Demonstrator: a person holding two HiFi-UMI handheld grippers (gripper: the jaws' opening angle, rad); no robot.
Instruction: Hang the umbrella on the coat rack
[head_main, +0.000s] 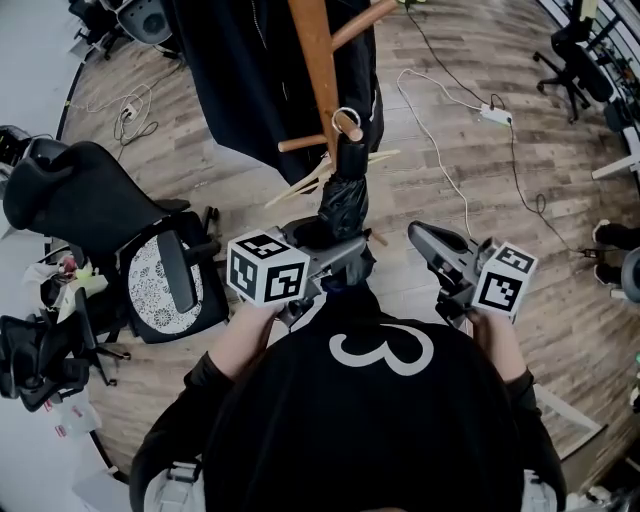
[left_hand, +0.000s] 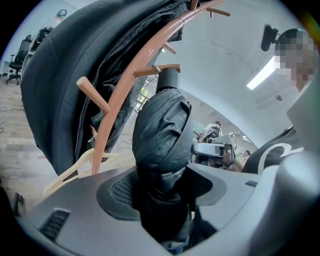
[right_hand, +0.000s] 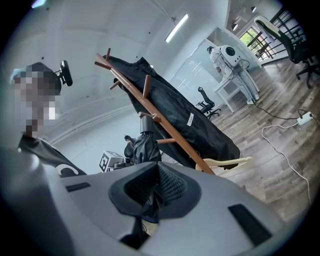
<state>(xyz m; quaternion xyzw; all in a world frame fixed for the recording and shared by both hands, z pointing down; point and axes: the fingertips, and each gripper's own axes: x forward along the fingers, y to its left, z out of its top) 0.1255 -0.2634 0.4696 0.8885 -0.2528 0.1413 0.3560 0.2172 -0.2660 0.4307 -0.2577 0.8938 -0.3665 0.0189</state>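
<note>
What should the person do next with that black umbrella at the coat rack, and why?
Probably ease the left gripper down a touch. Its jaws clamp the folded umbrella, and the strap loop seems to sit around the wooden peg. Letting the loop take the weight would test the hang before any release.

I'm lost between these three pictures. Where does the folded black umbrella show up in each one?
Head view: the umbrella stands in the centre, its top at a peg.
Left gripper view: the umbrella is large in the centre, gripped in the left claw.
Right gripper view: the umbrella is small, left of centre, beyond the claw.
Shared landmark: the wooden coat rack pole, right beside the umbrella.
</note>
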